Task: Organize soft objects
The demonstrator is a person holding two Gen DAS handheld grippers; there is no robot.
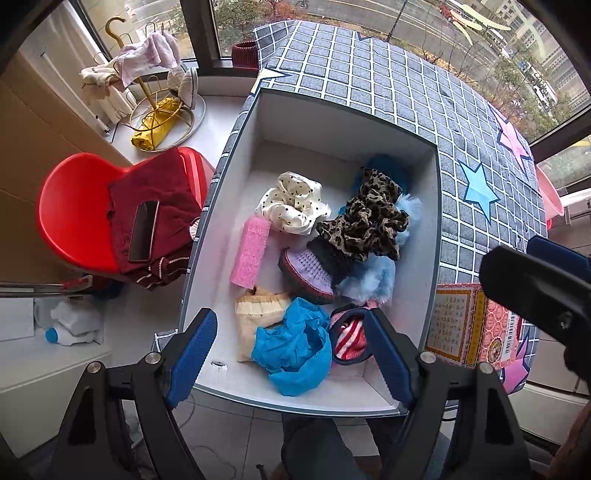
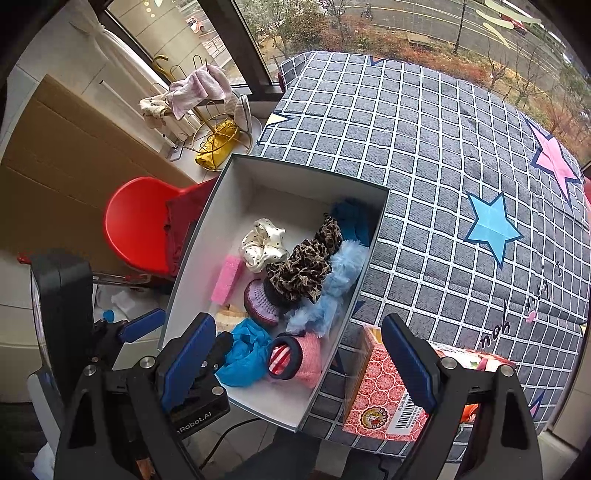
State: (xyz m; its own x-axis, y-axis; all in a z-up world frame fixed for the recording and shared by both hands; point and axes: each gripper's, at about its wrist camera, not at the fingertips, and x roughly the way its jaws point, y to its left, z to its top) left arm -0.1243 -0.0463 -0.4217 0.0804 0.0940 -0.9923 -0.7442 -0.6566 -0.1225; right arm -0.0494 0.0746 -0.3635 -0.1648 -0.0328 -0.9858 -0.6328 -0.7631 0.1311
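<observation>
Beside box (image 1: 436, 229): patterned carton (image 2: 384, 391); red chair (image 1: 74, 221) opposite.

Beyond the fingers a table under a grey checked cloth (image 2: 424, 155) with blue and pink stars stands against large dark-framed windows (image 1: 207, 33), which let in flat daylight from a street with trees. To the left, lower down, a red plastic chair (image 1: 70, 218) carries a folded dark red garment (image 1: 162, 206) with a phone (image 1: 143, 230) on it. Farther off on that side, a gold wire rack (image 1: 155, 107) draped with cloths stands on a white sill, and pale floor tiles (image 1: 236, 435) show beneath.
</observation>
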